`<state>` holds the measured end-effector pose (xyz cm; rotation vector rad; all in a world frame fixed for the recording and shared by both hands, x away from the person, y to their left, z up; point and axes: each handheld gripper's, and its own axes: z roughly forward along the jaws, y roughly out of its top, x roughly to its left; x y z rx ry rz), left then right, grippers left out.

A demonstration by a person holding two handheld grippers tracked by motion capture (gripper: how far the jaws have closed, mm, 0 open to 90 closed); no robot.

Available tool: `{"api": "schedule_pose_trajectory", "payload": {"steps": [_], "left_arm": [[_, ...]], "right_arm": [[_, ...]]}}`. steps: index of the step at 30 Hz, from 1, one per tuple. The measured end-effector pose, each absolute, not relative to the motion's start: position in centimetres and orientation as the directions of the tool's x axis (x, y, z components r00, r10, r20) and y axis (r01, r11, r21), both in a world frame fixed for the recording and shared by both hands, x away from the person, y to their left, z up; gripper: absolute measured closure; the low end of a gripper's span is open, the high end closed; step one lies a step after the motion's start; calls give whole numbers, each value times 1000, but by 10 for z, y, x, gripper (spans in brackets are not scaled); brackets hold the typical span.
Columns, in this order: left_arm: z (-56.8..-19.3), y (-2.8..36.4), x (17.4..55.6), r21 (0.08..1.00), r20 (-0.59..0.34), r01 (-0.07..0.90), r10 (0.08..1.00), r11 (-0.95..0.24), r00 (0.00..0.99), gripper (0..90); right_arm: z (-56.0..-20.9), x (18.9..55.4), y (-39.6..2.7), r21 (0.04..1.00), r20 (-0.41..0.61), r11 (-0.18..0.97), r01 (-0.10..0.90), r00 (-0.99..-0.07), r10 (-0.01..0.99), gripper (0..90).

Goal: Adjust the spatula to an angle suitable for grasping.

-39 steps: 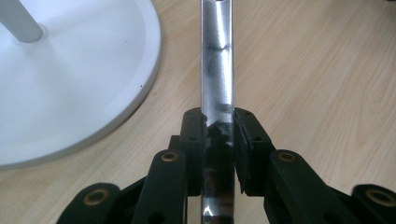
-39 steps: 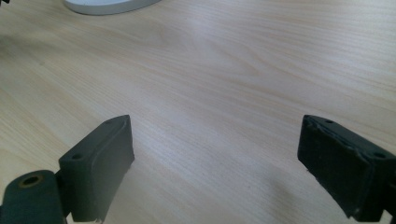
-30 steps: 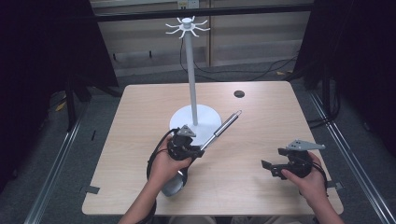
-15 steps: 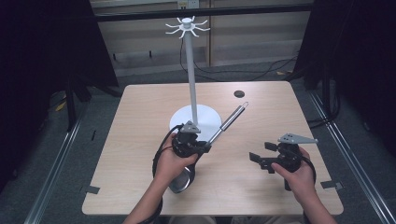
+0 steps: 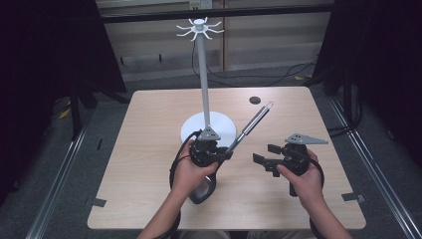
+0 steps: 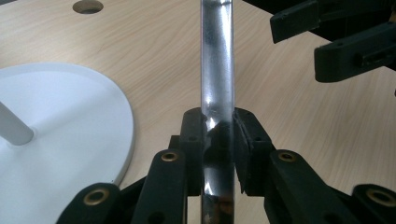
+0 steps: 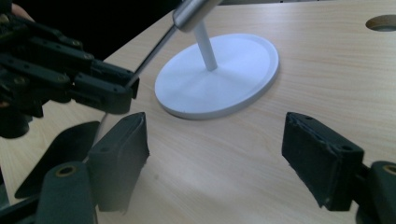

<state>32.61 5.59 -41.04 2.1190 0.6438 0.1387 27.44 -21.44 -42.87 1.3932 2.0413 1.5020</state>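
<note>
A utensil with a shiny metal handle (image 5: 252,124) and a dark head (image 5: 201,192) slants up to the right over the table. My left gripper (image 5: 222,153) is shut on its shaft (image 6: 217,70), which runs up between the jaws. My right gripper (image 5: 263,154) stands open just right of it, jaws pointing left with nothing between them (image 7: 215,154). In the right gripper view the left gripper (image 7: 70,79) holds the thin shaft at the left. The white stand's round base (image 5: 219,127) sits just behind the left gripper. Its pole (image 5: 203,74) rises to a ring of hooks (image 5: 199,26).
The wooden table (image 5: 149,149) has a round hole (image 5: 255,99) near its far right edge. Dark curtains and floor rails flank the table. A black cable loops around the left hand (image 5: 175,162).
My right gripper has moved left, close to the left gripper and the utensil. The left gripper has risen slightly, and the handle now points higher.
</note>
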Motion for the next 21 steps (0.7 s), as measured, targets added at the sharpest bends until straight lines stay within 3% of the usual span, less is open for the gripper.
{"api": "schedule_pose_trajectory", "payload": {"steps": [21], "left_arm": [[-408, 42, 321, 814, -124, 363, 475, -453, 871, 752]], "right_arm": [[-412, 288, -193, 814, 431, -104, 572, -473, 768, 412]]}}
